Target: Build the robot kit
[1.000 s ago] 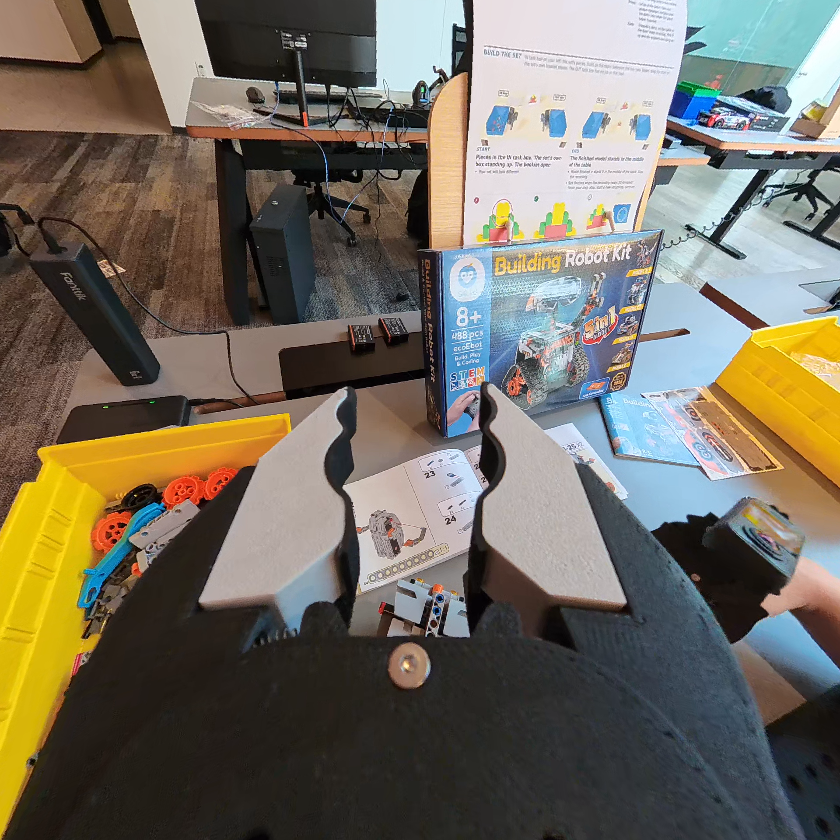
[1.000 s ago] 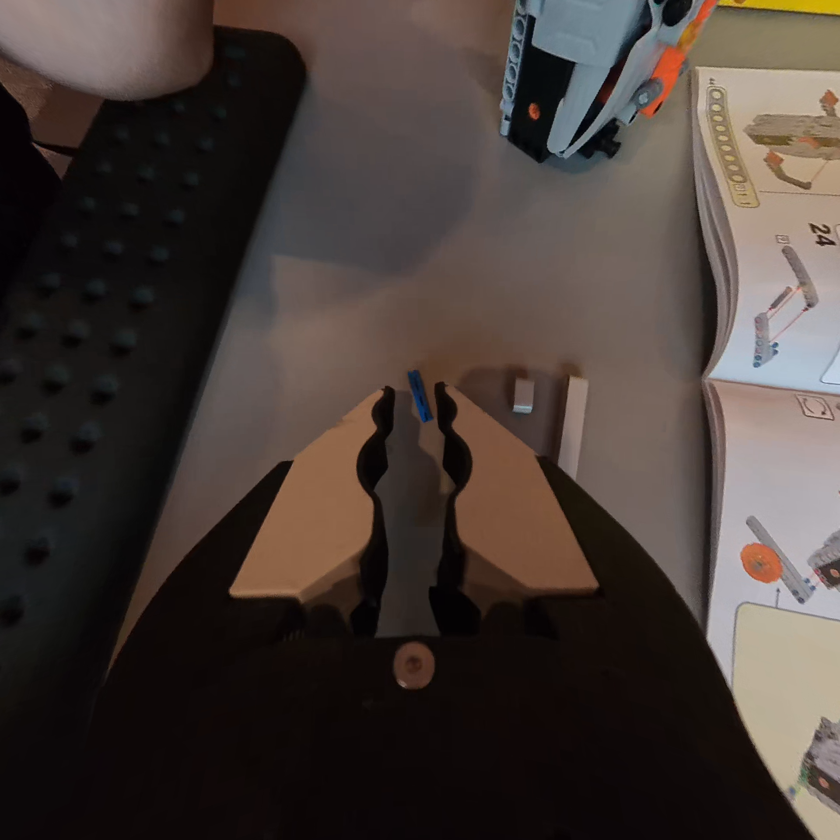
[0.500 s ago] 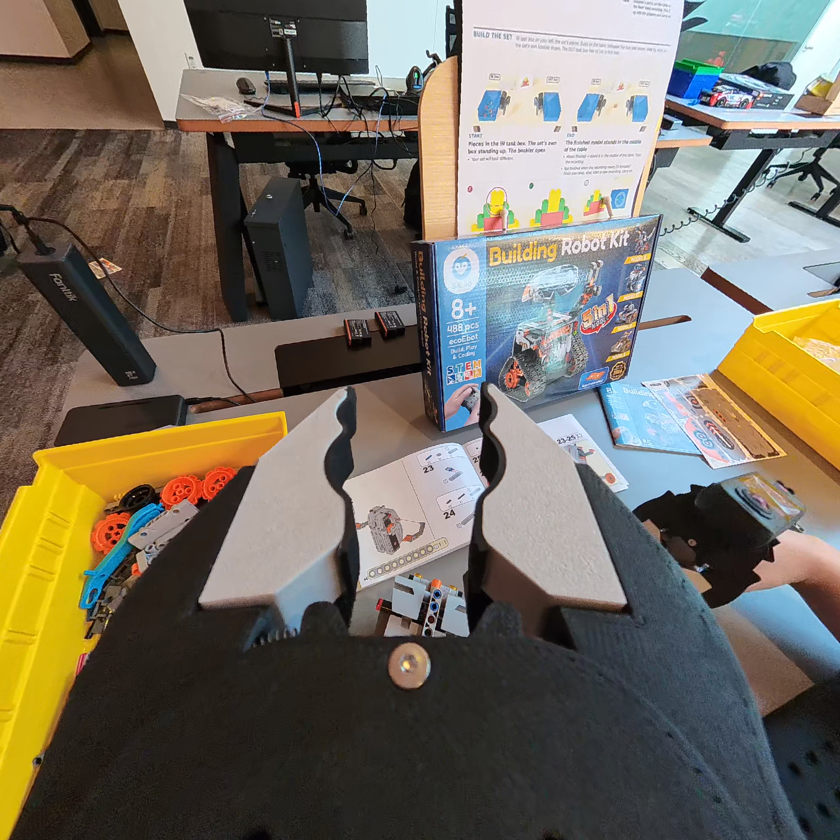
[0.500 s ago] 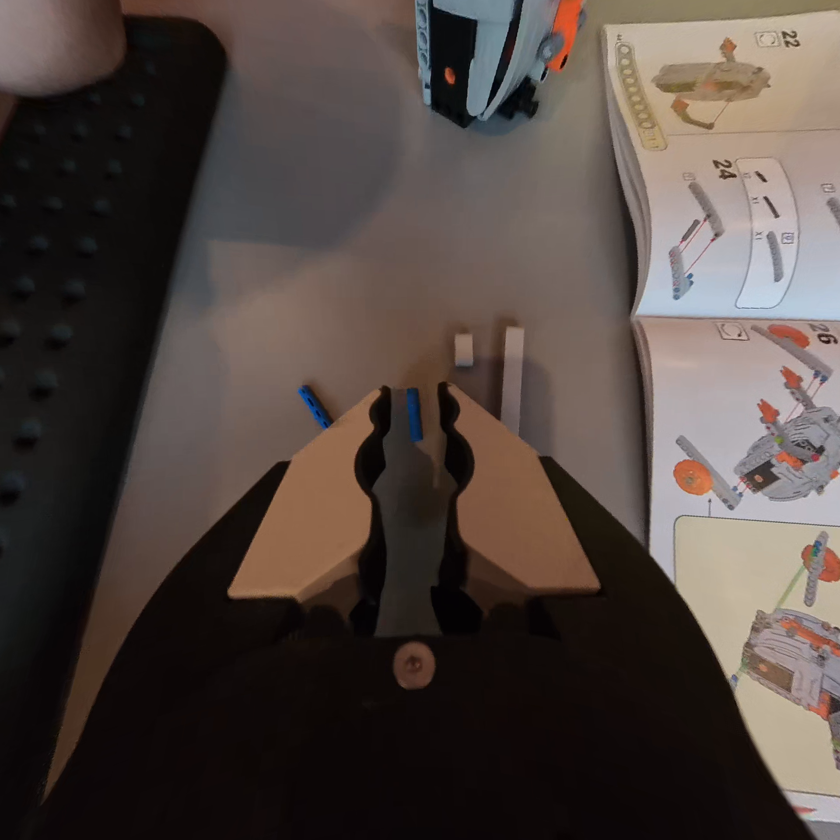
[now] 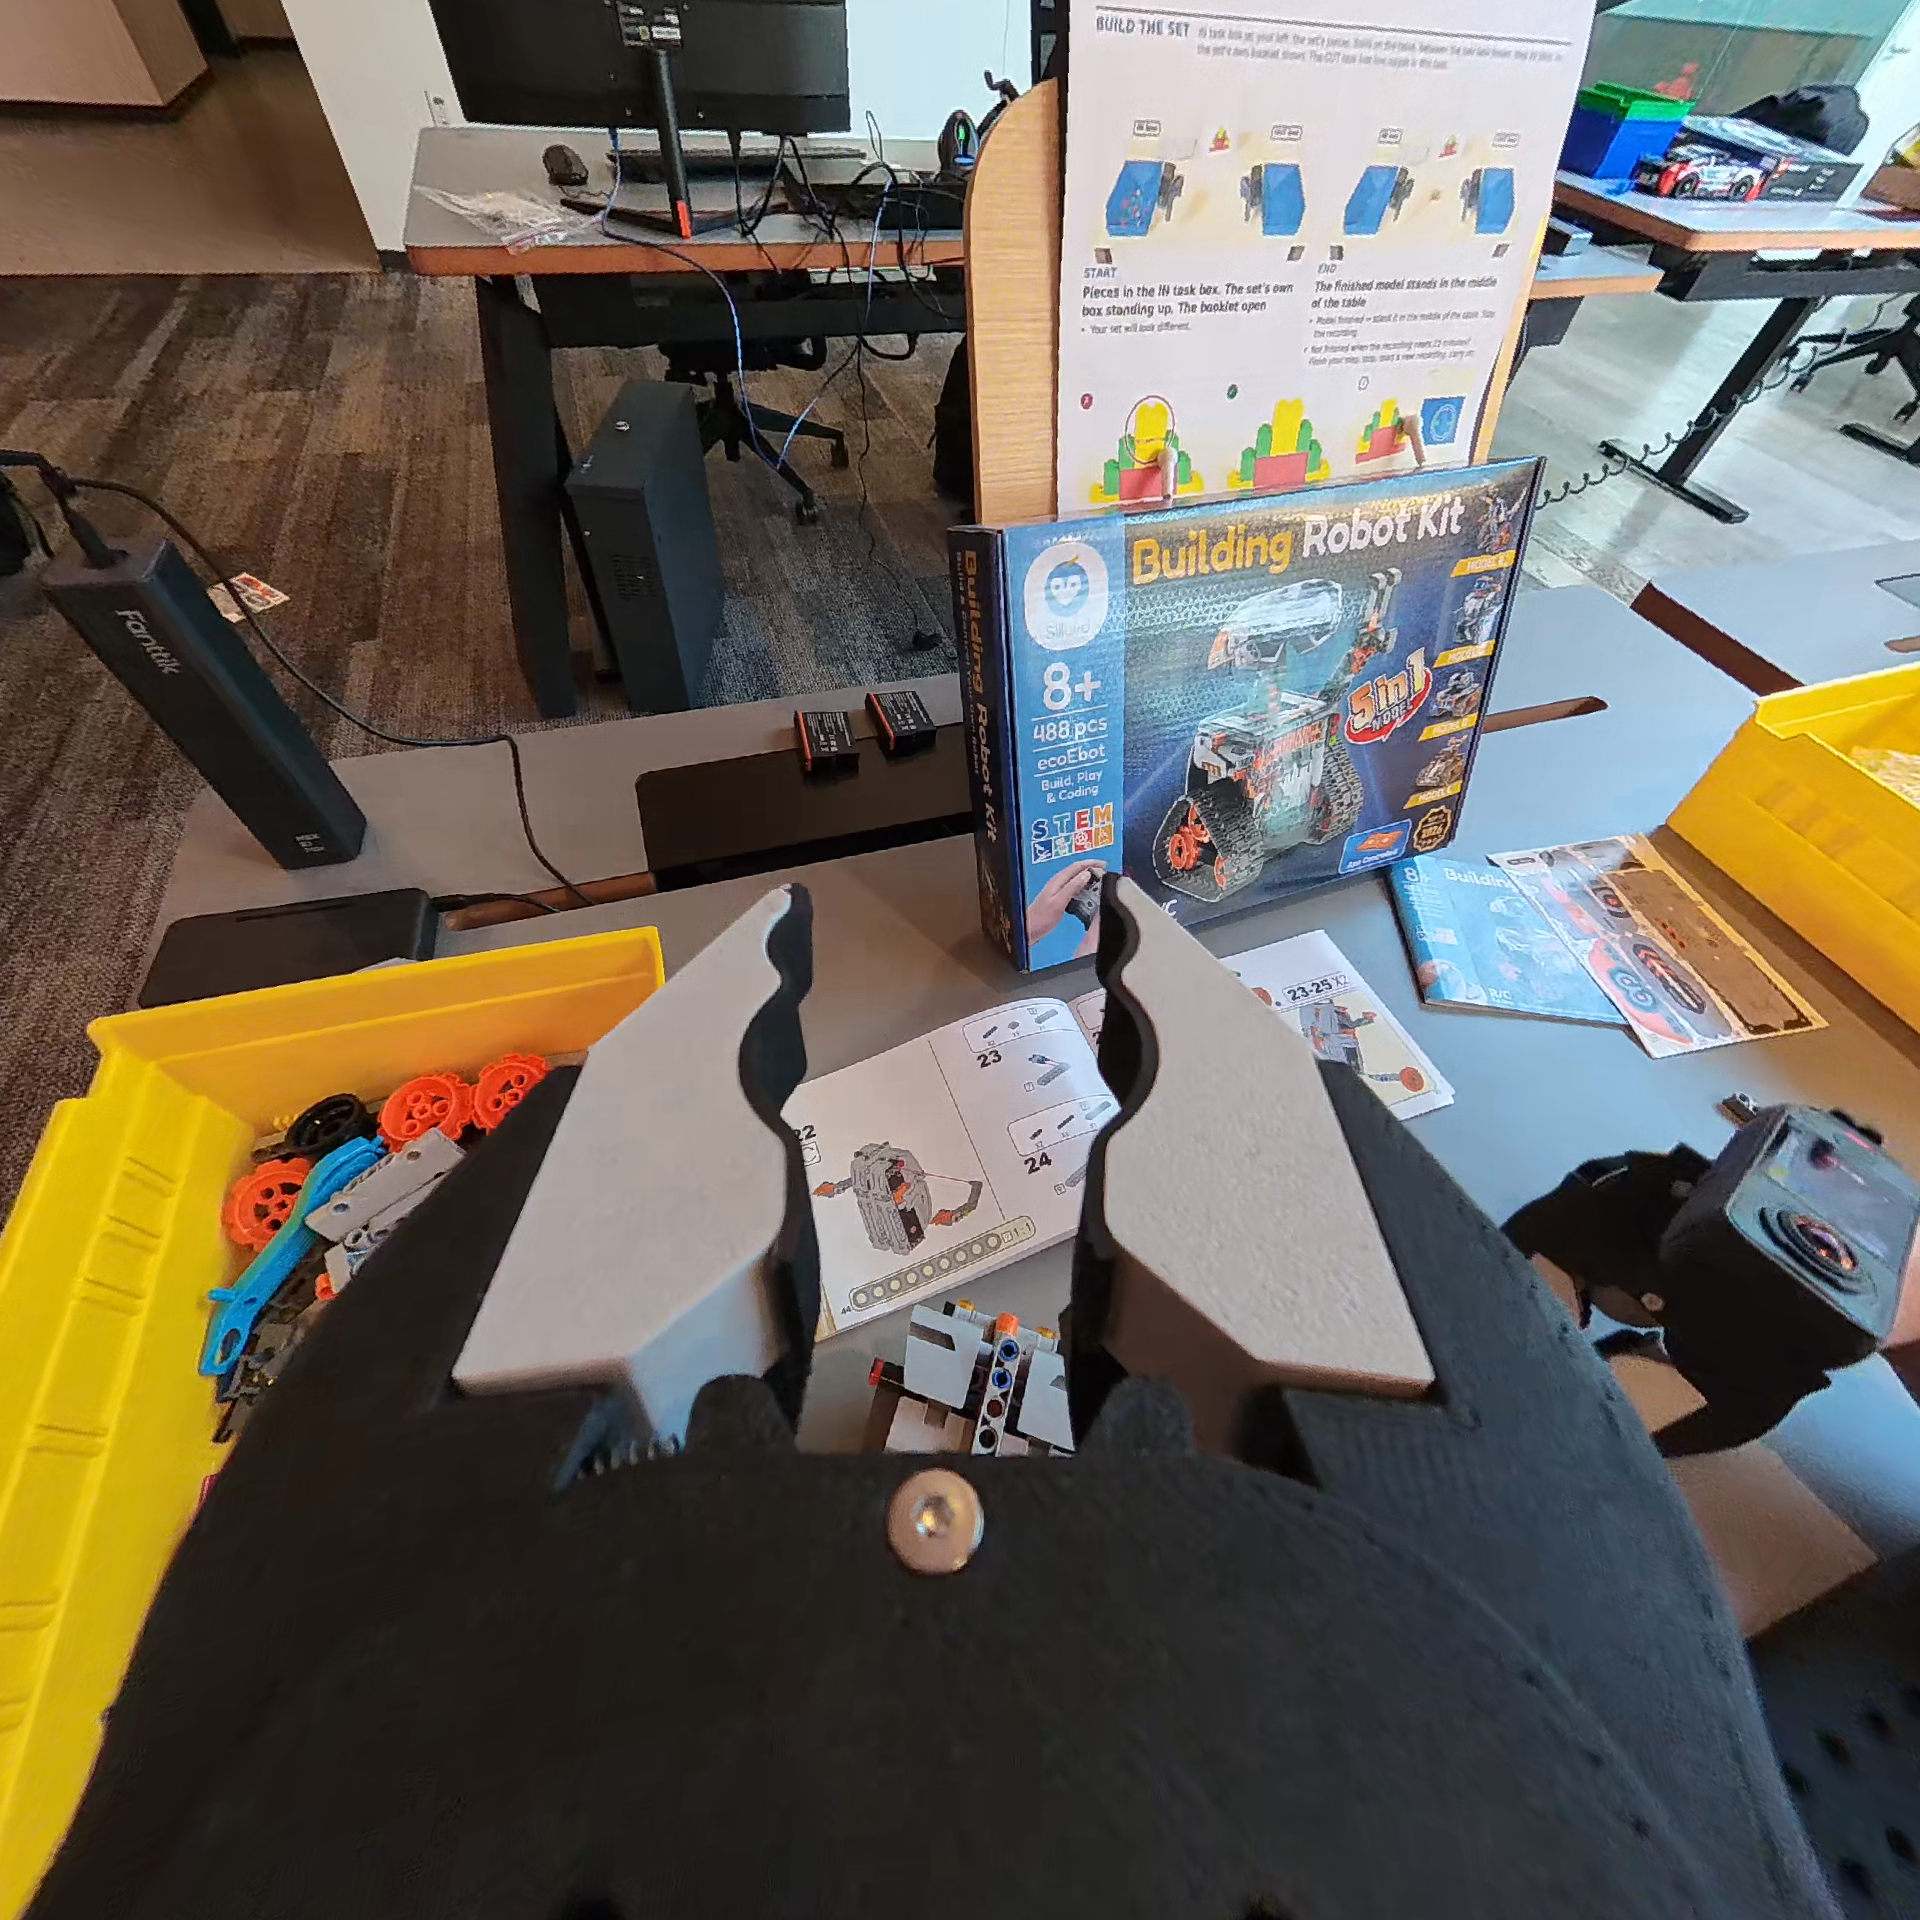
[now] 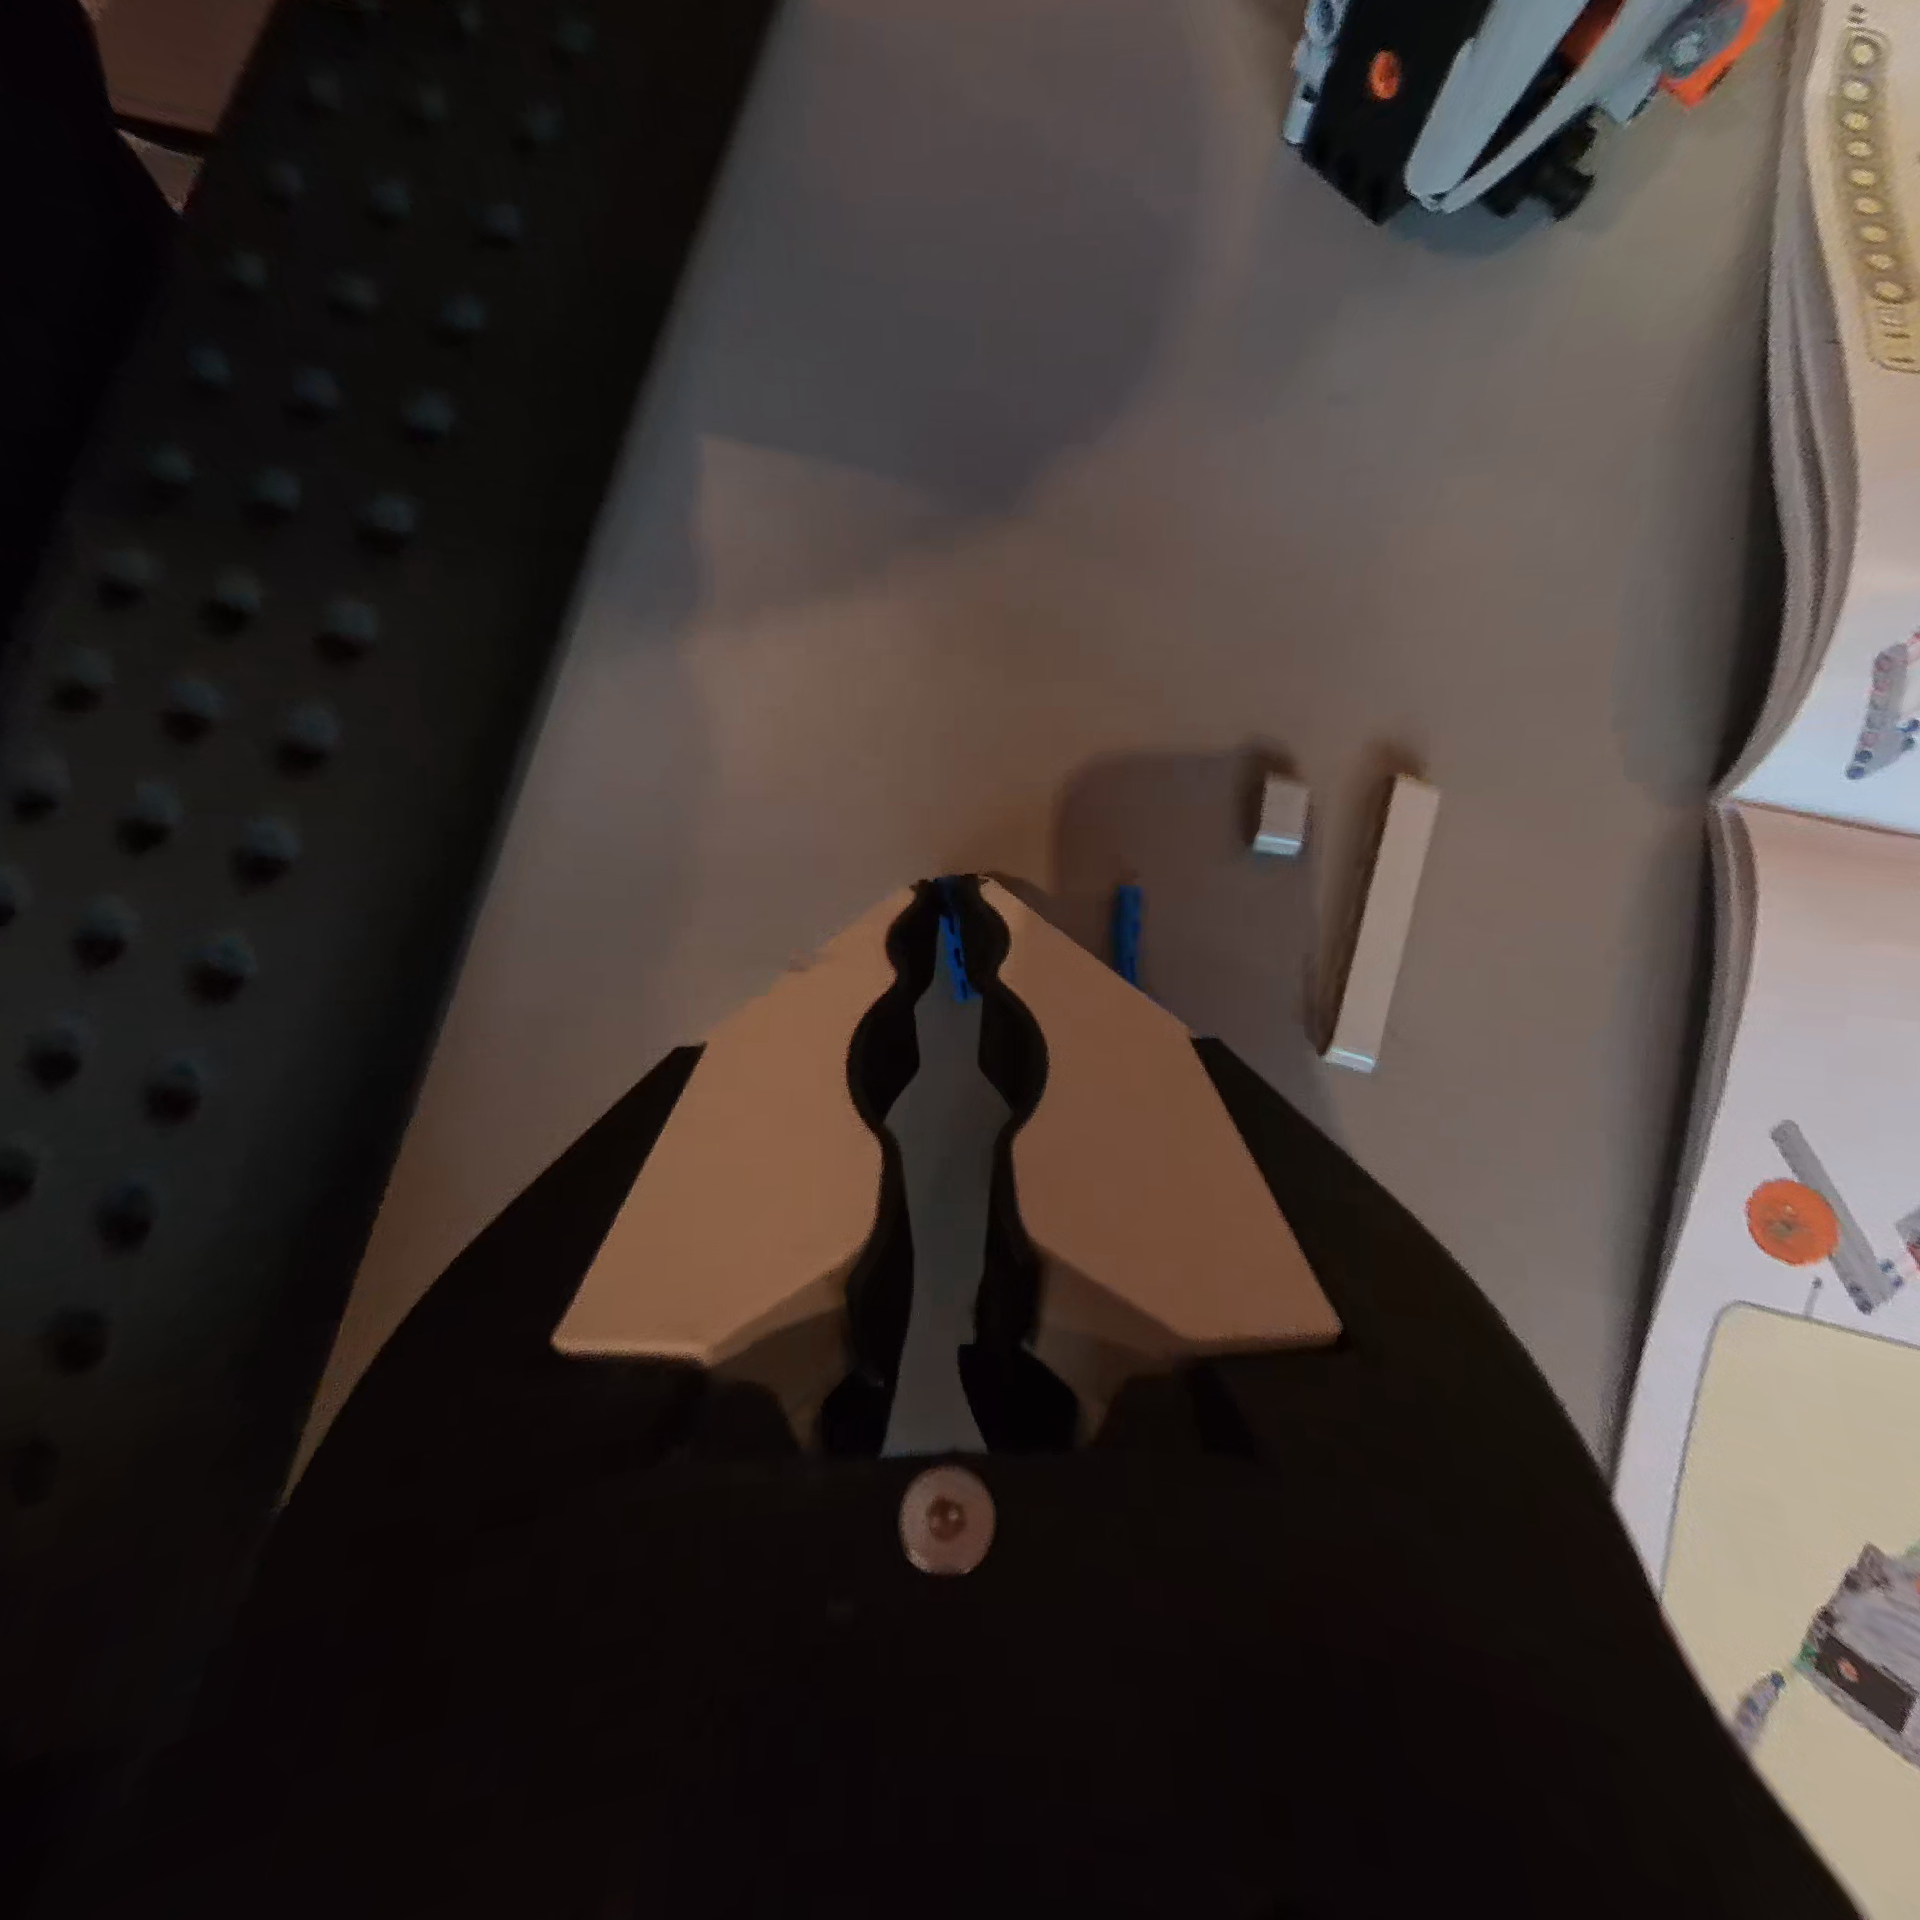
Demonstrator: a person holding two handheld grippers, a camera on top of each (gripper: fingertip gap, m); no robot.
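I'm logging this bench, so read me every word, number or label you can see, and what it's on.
I don't repeat writing; these bear it.
Blue kit box, standing: large print.
White sheet behind it: print, pictures.
Open booklet, flat: printed pages.
Dark slanted bar, left: pale lettering.
Leaflets, right: too small to read.

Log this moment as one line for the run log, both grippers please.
left gripper: open, above half-built model | right gripper: shut on blue pin | second blue pin, two grey pieces alongside
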